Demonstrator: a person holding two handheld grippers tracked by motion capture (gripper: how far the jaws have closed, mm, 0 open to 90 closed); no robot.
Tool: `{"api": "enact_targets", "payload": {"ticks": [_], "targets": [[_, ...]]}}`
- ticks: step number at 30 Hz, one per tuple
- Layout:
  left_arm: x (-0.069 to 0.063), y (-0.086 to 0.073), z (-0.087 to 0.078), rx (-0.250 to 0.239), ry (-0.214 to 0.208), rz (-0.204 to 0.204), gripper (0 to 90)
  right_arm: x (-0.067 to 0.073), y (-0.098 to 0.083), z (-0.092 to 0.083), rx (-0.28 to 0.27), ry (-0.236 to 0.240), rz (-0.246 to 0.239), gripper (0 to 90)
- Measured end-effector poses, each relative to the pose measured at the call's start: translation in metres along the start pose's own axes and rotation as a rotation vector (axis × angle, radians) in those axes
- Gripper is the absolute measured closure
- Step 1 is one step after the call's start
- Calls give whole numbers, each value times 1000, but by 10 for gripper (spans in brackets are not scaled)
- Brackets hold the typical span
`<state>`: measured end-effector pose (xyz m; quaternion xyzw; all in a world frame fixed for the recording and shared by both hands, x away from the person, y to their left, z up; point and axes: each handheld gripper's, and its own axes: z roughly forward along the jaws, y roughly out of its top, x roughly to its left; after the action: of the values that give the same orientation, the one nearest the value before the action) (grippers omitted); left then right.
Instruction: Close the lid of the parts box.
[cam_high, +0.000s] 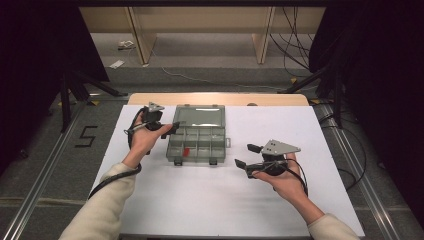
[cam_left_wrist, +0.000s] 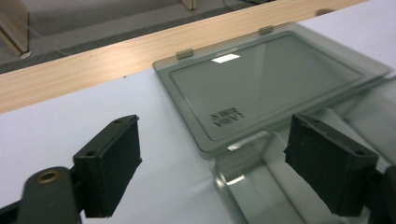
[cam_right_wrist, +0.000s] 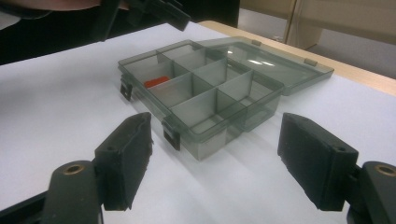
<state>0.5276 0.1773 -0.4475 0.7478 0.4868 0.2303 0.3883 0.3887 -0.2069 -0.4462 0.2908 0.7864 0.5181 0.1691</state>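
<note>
A smoky clear compartment box (cam_high: 196, 145) lies on the white table top (cam_high: 210, 200), its lid (cam_high: 199, 116) folded flat toward the far side. One front-left compartment holds a small red piece (cam_high: 186, 150), which the right gripper view also catches (cam_right_wrist: 156, 82). My left gripper (cam_high: 170, 130) hovers at the box's far left corner with jaws open. In the left gripper view the lid's corner (cam_left_wrist: 219, 121) lies between and beyond the pads, untouched. Right of the box, my right gripper (cam_high: 244, 155) points at it, open and empty, facing the box (cam_right_wrist: 201, 93).
The table's wooden far edge (cam_high: 215, 98) runs just behind the lid. Two black latches (cam_right_wrist: 172, 135) hang on the box's front wall. Cables trail from both grippers, and more lie on the floor beyond the table.
</note>
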Motion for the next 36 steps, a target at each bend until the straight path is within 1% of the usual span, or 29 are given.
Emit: {"api": "enact_targets", "payload": {"ticks": [4, 7, 8, 11, 12, 13, 15, 17, 19, 21, 23, 25, 27, 30, 33, 36], "targets": [[9, 8, 17, 31, 27, -36, 223, -1, -1, -1, -1, 0, 1, 271], [12, 15, 28, 45, 27, -58, 263, -1, -1, -1, 1, -4, 4, 271], [12, 17, 31, 50, 31, -59, 279, -2, -1, -1, 1, -4, 5, 271], [13, 22, 42, 81, 49, -43, 333, -2, -2, -1, 2, -4, 6, 272], [13, 23, 46, 87, 57, -51, 358, -1, -2, -1, 2, -4, 7, 272], [13, 24, 50, 95, 63, -50, 377, -1, -2, -1, 3, -3, 8, 272], [12, 27, 56, 115, 82, -33, 416, -1, -2, -1, 4, -1, 6, 273], [12, 29, 60, 129, 101, -32, 458, -1, -2, -1, 10, -6, 4, 275], [13, 30, 64, 138, 102, -46, 485, -1, -3, -1, 9, -4, 6, 275], [14, 31, 66, 150, 91, -54, 512, -1, -3, -1, 9, -5, 8, 276], [16, 30, 69, 158, 86, -72, 559, -1, -3, -1, 9, -4, 11, 276], [19, 28, 70, 173, 94, -86, 576, -1, -3, -2, 10, -5, 12, 276], [20, 27, 71, 182, 85, -102, 597, -1, -3, -2, 8, -5, 12, 276], [21, 26, 71, 181, 77, -122, 631, -1, -3, -1, 9, -4, 12, 277], [20, 27, 72, 191, 72, -123, 664, -1, -3, -1, 12, -5, 13, 277], [19, 27, 73, 204, 68, -138, 699, -1, -3, -1, 12, -4, 13, 277]]}}
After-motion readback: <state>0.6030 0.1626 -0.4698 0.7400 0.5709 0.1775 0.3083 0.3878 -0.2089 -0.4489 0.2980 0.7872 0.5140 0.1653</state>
